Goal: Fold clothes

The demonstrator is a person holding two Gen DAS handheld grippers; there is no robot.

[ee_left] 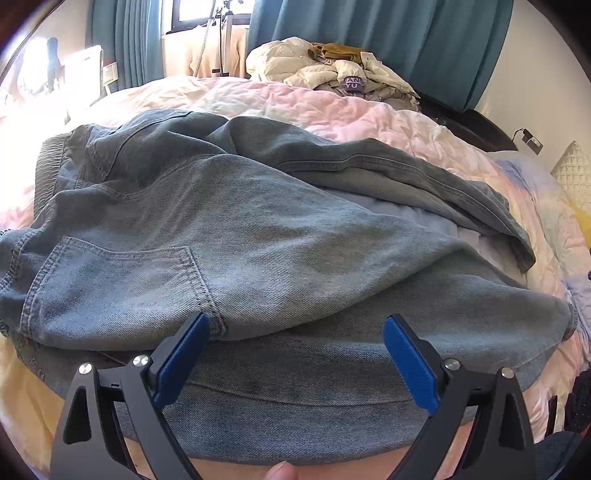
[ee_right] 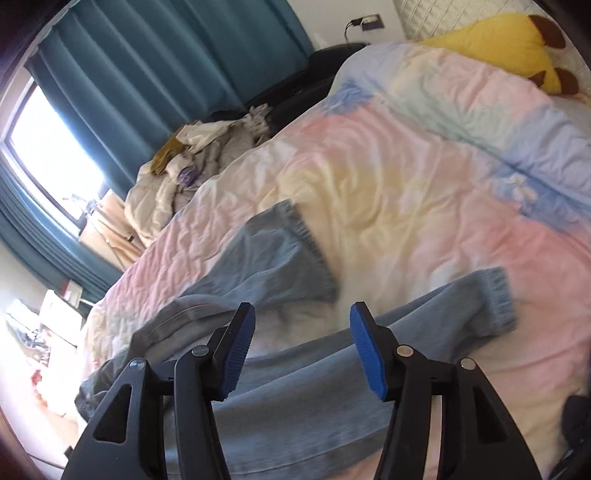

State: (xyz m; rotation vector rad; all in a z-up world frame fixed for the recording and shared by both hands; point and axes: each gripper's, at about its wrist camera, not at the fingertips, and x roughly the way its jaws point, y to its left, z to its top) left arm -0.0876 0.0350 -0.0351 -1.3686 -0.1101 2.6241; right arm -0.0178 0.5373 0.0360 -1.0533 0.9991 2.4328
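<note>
I see the jeans (ee_left: 258, 236) roughly doubled on the bed (ee_right: 406, 192), legs still splayed; left tongs (ee_left: 295, 332) and right tongs (ee_right: 301, 325) gape empty.

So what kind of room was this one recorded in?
A bedroom, most likely: a bed under a pastel quilt, teal curtains by a sunlit window, and jeans spread on the quilt.

Sunlit bedroom with teal curtains

A pastel quilted bed (ee_left: 369, 114) fills the room; teal curtains (ee_left: 369, 33) hang at twelve o'clock, a bright window (ee_right: 51, 147) at nine, white wall (ee_left: 517, 92) at two.
</note>
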